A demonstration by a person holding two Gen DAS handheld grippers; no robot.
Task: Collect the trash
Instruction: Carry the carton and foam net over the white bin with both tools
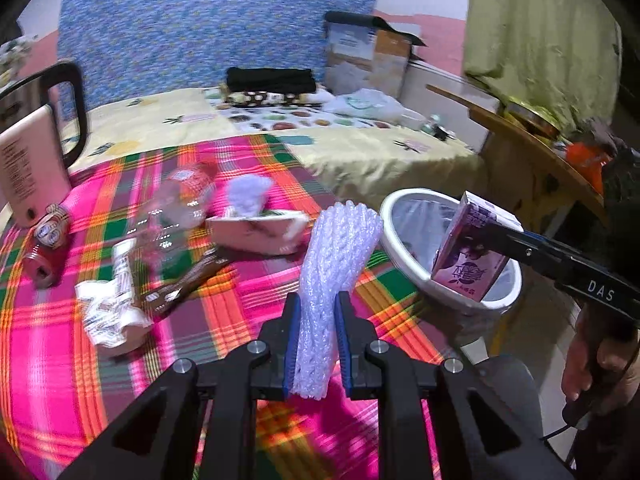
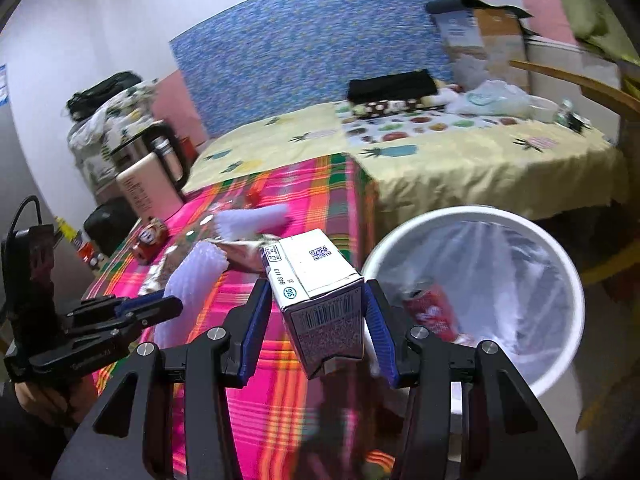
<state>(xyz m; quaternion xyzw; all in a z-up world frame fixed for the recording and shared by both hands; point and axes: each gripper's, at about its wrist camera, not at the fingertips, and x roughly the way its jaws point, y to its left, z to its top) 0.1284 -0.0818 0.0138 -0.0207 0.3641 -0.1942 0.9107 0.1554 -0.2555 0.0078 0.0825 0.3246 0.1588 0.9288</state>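
A pink-and-green plaid cloth (image 1: 248, 320) covers the near surface, and a pale yellow sheet printed with pineapples (image 2: 460, 160) lies beyond it. Behind stands a blue patterned headboard (image 1: 192, 32). A folded black cloth (image 1: 270, 79) rests on a dotted pillow (partly hidden). A beige kettle with a black handle (image 1: 36, 152) stands at the left edge. A cardboard box (image 2: 486, 36) sits in the far right corner, a green curtain (image 1: 536, 28) beside it.

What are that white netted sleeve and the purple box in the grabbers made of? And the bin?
White netted sleeve: looks like soft foam mesh, matt, with an open woven lattice. Purple box: apparently coated paperboard, a drink carton with crisp folds and a printed barcode. Bin: probably smooth white plastic, lined with a thin, glossy clear bag.
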